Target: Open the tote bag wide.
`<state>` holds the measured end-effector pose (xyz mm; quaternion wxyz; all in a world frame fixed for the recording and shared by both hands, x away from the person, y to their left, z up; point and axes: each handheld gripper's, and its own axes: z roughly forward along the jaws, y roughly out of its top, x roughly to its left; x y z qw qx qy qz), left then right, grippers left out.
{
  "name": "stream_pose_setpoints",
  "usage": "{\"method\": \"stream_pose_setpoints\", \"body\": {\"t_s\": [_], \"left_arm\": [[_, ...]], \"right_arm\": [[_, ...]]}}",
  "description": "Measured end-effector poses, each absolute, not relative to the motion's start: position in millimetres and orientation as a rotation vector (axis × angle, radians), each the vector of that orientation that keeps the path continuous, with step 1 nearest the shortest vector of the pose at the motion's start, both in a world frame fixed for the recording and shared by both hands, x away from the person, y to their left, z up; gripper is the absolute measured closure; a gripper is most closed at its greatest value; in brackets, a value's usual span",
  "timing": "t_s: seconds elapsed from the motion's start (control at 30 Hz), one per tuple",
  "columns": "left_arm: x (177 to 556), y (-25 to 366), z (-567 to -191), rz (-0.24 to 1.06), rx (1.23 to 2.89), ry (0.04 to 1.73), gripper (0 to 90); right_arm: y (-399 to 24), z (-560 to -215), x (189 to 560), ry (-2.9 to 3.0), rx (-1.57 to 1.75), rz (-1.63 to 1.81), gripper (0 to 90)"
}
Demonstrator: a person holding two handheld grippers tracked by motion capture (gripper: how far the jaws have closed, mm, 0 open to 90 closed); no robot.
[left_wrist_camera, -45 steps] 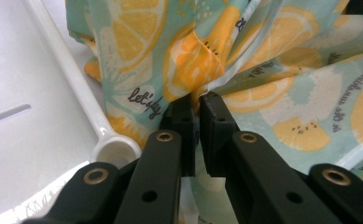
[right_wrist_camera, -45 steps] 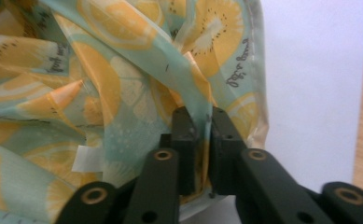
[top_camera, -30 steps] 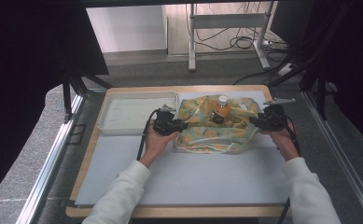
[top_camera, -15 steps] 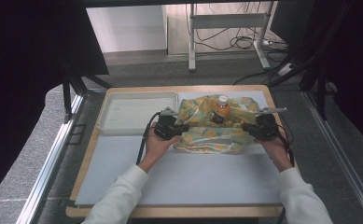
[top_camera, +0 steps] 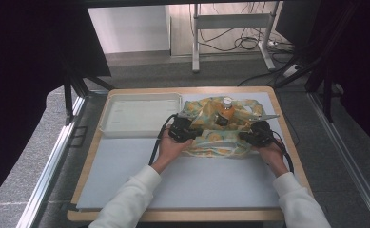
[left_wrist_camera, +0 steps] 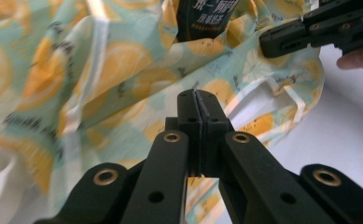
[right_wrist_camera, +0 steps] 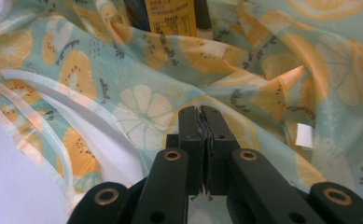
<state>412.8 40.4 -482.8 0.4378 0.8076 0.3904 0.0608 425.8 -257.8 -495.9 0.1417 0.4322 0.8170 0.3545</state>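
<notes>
Grey carpet and a cable-strewn floor lie beyond the wooden table (top_camera: 287,142), whose top carries a pale mat.

At the left of the high view an empty white tray (top_camera: 140,115) sits at the table's far edge. Just right of it the left gripper (top_camera: 188,133) lies at the left edge of the citrus-print cloth (top_camera: 220,142); in its own view the left gripper's (left_wrist_camera: 198,100) jaws are pressed together, having just been closing, with a thin fold of the cloth (left_wrist_camera: 123,65) apparently caught between them.

At the centre of the heap stands an orange drink bottle (top_camera: 225,110), white cap up, with the fabric bunched around its base.

At the right, the right gripper (top_camera: 249,137) sits on the cloth's right near edge. Its own view shows the right gripper (right_wrist_camera: 199,112) closed tight too, jaws likewise just drawn shut, a sliver of cloth (right_wrist_camera: 137,112) pinched in the seam.

The bottle lies beyond and between the two tools, about equally near each. Judging by this, the coming move is to lift both pinched edges up and inward towards the bottle, so the fabric wraps it evenly without tipping it.
</notes>
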Motion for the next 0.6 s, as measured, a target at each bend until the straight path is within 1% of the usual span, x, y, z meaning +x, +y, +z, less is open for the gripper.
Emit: {"method": "stream_pose_setpoints", "body": {"t_s": [0.07,0.13,0.23,0.33,0.6], "left_arm": [[419,32,-482,0.166,2.027,0.971,89.4],[428,25,-482,0.141,2.018,0.977,89.2],[440,18,-482,0.154,2.024,0.996,89.1],[451,15,-483,0.165,2.035,1.016,89.0],[482,14,-491,0.117,2.054,1.082,88.5]], "right_arm": [[-258,-498,426,2.36,1.257,1.025,86.4],[-259,-499,426,2.36,1.272,1.027,86.5],[-261,-502,427,2.362,1.282,1.023,86.4],[-262,-504,428,2.366,1.286,1.017,86.4],[-261,-512,429,2.38,1.295,0.987,86.0]]}}
